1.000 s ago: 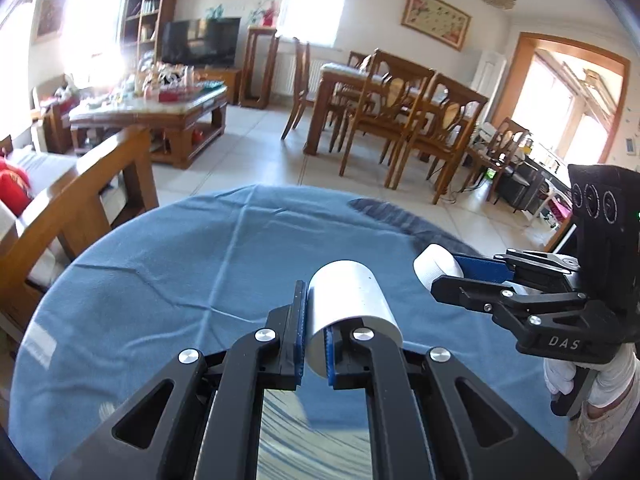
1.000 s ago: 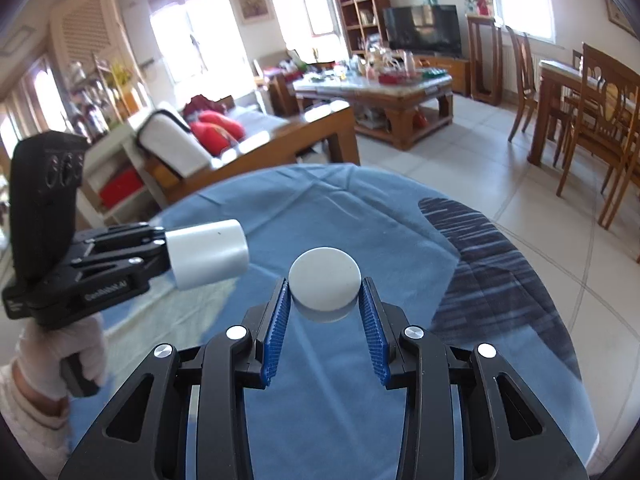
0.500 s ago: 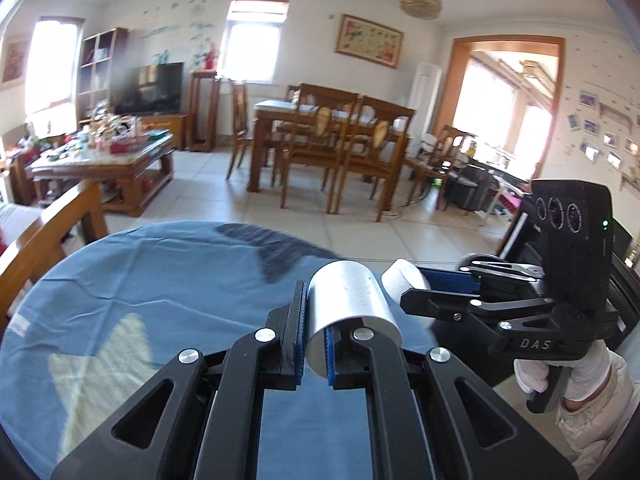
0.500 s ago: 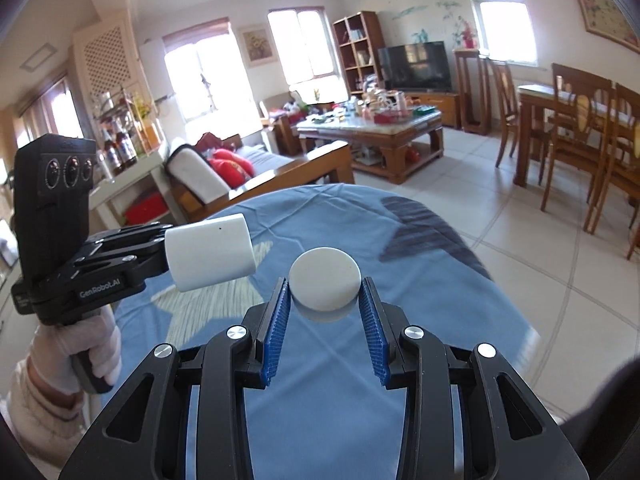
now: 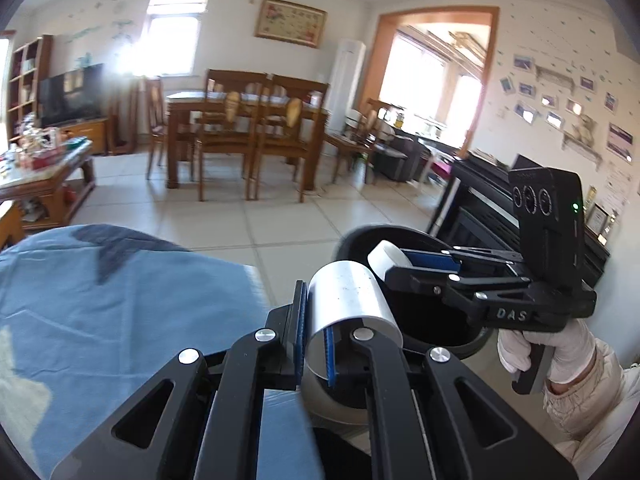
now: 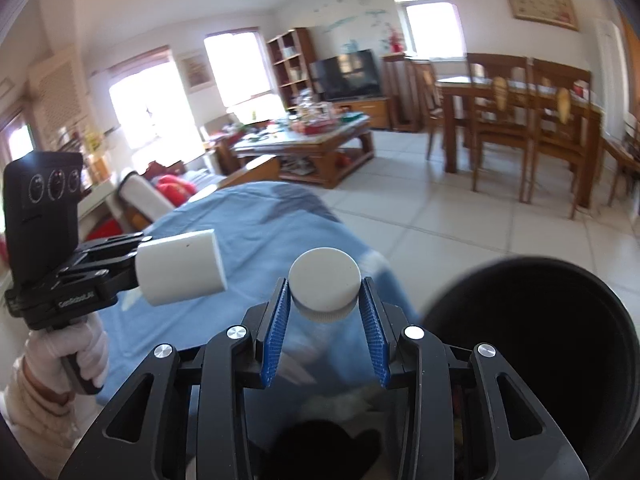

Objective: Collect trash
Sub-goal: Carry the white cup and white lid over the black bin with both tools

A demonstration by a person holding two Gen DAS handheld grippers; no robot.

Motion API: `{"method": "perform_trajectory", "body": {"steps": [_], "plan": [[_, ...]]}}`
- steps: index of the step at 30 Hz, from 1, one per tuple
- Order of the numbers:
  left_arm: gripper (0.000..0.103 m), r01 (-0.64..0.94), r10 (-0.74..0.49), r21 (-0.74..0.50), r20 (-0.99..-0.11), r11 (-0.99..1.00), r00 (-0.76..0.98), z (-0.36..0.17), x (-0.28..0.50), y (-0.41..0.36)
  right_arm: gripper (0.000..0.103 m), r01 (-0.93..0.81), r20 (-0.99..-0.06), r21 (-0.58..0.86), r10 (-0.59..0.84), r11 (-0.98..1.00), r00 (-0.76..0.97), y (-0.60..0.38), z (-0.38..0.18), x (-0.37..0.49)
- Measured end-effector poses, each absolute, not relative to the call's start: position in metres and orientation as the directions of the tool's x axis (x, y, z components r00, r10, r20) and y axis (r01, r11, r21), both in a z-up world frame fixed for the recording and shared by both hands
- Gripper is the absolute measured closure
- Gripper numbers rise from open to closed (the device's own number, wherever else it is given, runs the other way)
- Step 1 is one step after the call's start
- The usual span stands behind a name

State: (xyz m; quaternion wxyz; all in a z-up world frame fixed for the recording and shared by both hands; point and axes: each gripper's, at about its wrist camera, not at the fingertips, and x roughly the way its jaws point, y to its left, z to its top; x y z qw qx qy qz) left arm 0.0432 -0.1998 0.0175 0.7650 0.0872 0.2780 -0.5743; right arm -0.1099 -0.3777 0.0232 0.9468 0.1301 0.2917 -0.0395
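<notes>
My left gripper (image 5: 316,344) is shut on the rim of a white paper cup (image 5: 348,300), one finger inside it; the cup also shows in the right wrist view (image 6: 180,268). My right gripper (image 6: 325,320) is shut on a clear plastic bottle with a white cap (image 6: 325,285); the cap also shows in the left wrist view (image 5: 386,256). Both are held in the air past the table's edge. A black trash bin (image 6: 540,344) stands on the floor to the right; in the left wrist view its rim (image 5: 456,350) lies below both objects.
The round table with the blue cloth (image 5: 100,304) is to the left and behind. Tiled floor (image 5: 256,220), a wooden dining table with chairs (image 5: 240,128), a coffee table (image 6: 312,140) and a black piano (image 5: 480,200) surround the spot.
Both grippers have swung to the right, off the blue table, with the cup and the bottle in them. The black bin has come into view beneath them.
</notes>
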Motion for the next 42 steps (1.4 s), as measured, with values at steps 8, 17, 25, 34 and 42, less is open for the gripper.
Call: {"method": "perform_trajectory", "body": {"steps": [8, 17, 25, 34, 42], "plan": [[0.094, 0.952, -0.823, -0.203, -0.563, 0.229, 0.078, -0.009, 0.021, -0.254, 0.067, 0.278, -0.584, 0.263, -0.077, 0.924, 0.808, -0.444, -0.006, -0.167], [0.094, 0.963, -0.796, -0.218, -0.605, 0.158, -0.007, -0.029, 0.006, -0.299, 0.067, 0.355, -0.596, 0.298, -0.118, 0.886, 0.794, -0.488, -0.030, -0.202], [0.094, 0.971, -0.759, -0.202, -0.650, 0.124, -0.038, -0.048, -0.002, -0.331, 0.067, 0.387, -0.600, 0.325, -0.128, 0.863, 0.790, -0.510, -0.047, -0.219], [0.094, 0.976, -0.725, -0.176, -0.688, 0.126, -0.031, -0.063, -0.002, -0.350, 0.067, 0.415, -0.606, 0.328, -0.148, 0.848, 0.782, -0.524, -0.056, -0.234], [0.094, 0.979, -0.699, -0.162, -0.714, 0.127, -0.027, -0.072, -0.004, -0.359, 0.067, 0.418, -0.607, 0.301, -0.166, 0.857, 0.777, -0.525, -0.058, -0.233]]}}
